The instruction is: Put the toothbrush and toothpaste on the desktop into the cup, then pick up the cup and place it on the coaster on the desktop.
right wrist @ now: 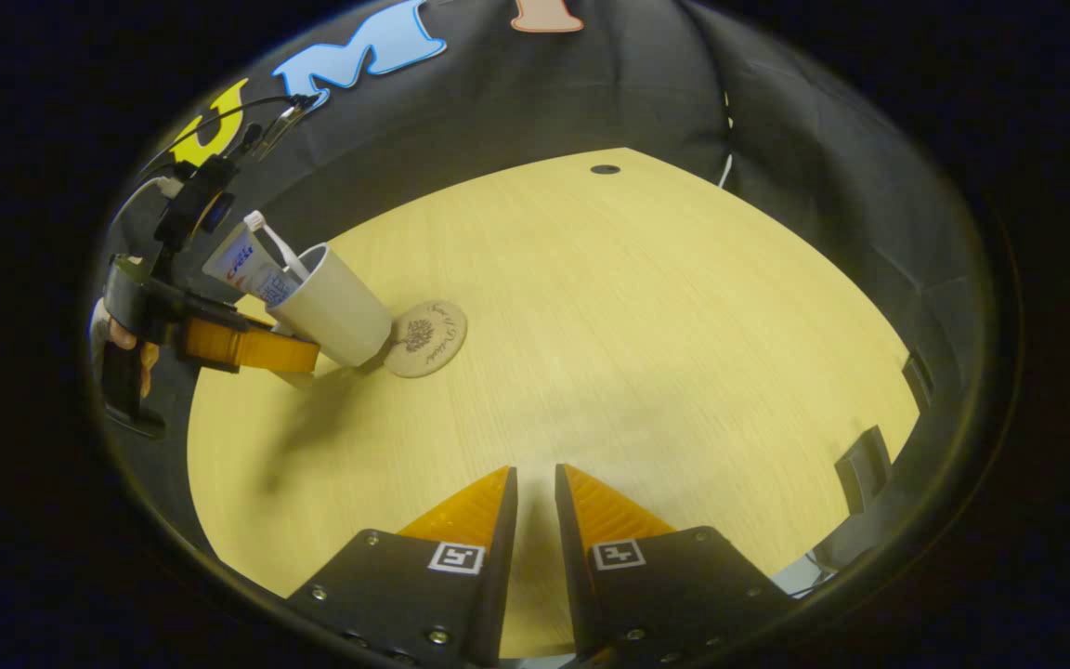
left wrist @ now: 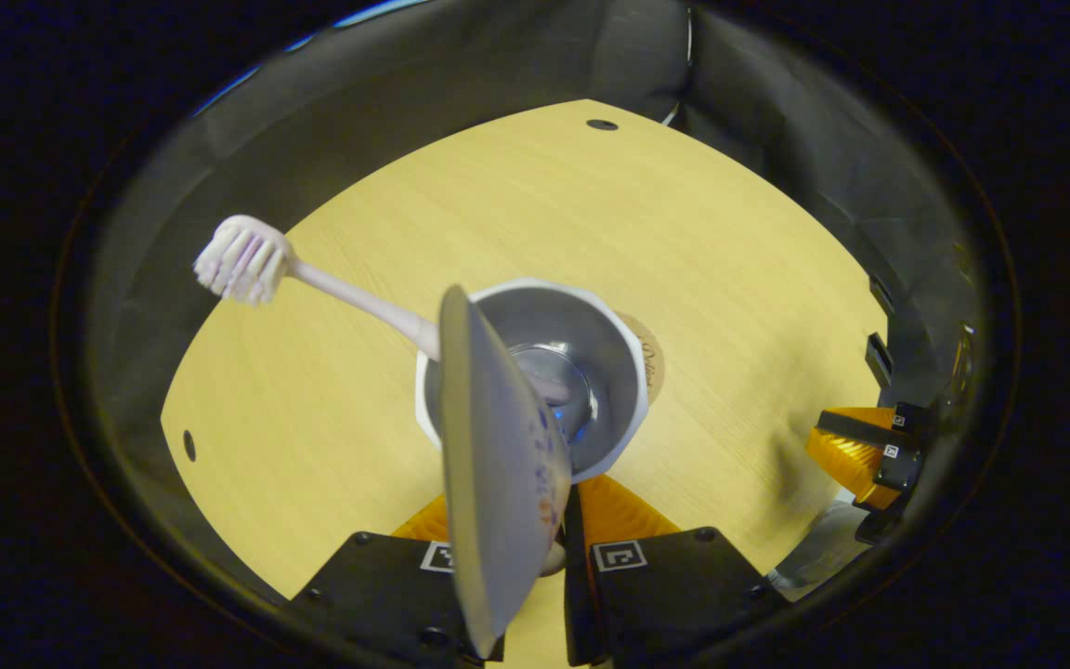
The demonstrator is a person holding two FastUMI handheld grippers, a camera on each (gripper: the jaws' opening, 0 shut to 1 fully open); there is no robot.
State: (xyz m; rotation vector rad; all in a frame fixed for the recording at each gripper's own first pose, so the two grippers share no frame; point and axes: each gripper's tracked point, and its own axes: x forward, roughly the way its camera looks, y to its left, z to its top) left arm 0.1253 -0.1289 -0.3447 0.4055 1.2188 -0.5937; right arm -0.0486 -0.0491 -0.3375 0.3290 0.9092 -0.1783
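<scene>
Left gripper (left wrist: 561,520) jaws clamp toothpaste tube (left wrist: 498,465), tube end down inside white cup (left wrist: 535,372). Toothbrush (left wrist: 247,262) leans out over cup's left rim, bristle head up. In right gripper view, cup (right wrist: 335,307) stands near desk's left edge, its base just beside round coaster (right wrist: 425,338), touching or not: cannot tell. Wooden desk (right wrist: 646,344) wide open right of coaster, bare to far and right edges. Right gripper (right wrist: 535,506) hovers over near desk edge, jaws narrow, slim gap, holding nothing.
</scene>
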